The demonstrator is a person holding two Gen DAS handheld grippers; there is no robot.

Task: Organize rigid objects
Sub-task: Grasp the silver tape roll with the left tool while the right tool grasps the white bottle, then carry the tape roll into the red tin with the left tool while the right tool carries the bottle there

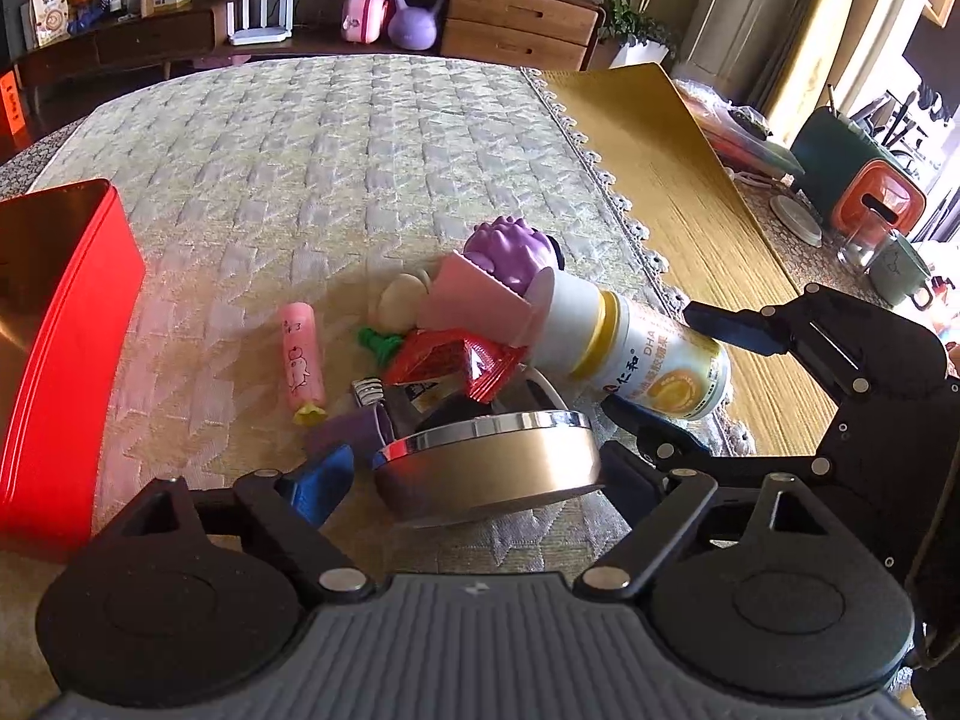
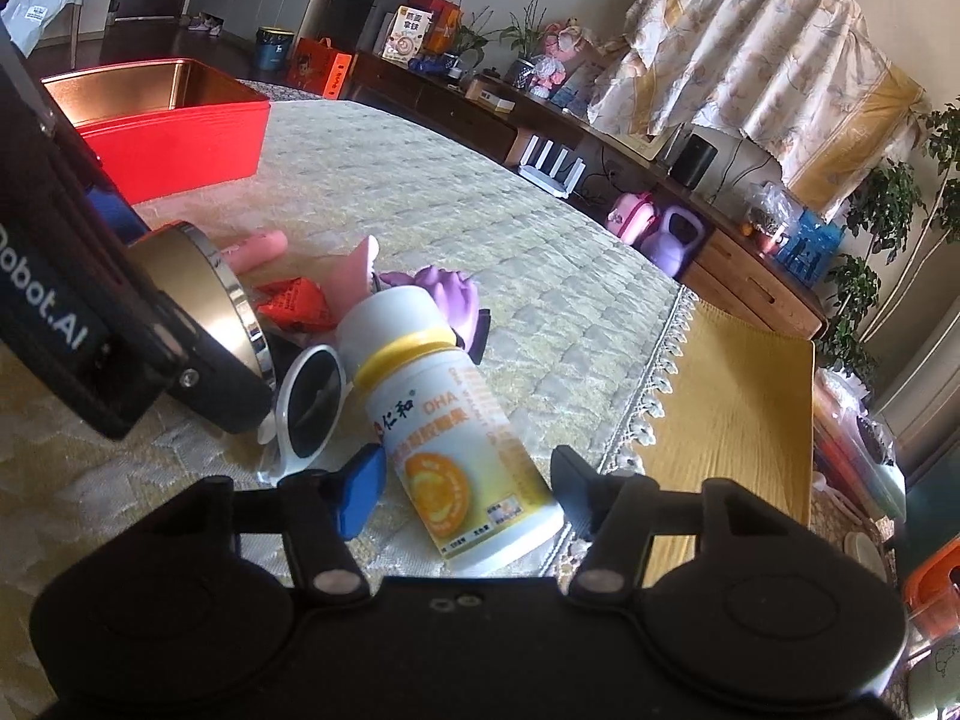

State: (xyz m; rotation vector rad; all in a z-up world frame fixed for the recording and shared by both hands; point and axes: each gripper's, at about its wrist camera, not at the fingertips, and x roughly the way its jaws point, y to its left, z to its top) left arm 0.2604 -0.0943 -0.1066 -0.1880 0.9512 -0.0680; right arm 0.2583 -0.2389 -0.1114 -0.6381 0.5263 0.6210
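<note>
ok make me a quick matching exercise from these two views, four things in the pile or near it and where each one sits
Things:
1. round metal tin
2. white supplement bottle
3. red box
4. pink tube

Places:
A. lying alone on the cloth, left of the pile
B. between the left gripper's blue pads
C. at the cloth's left edge, open-topped
D. lying on its side between the right gripper's fingers

Pairs: 1-B, 2-D, 3-C, 4-A
</note>
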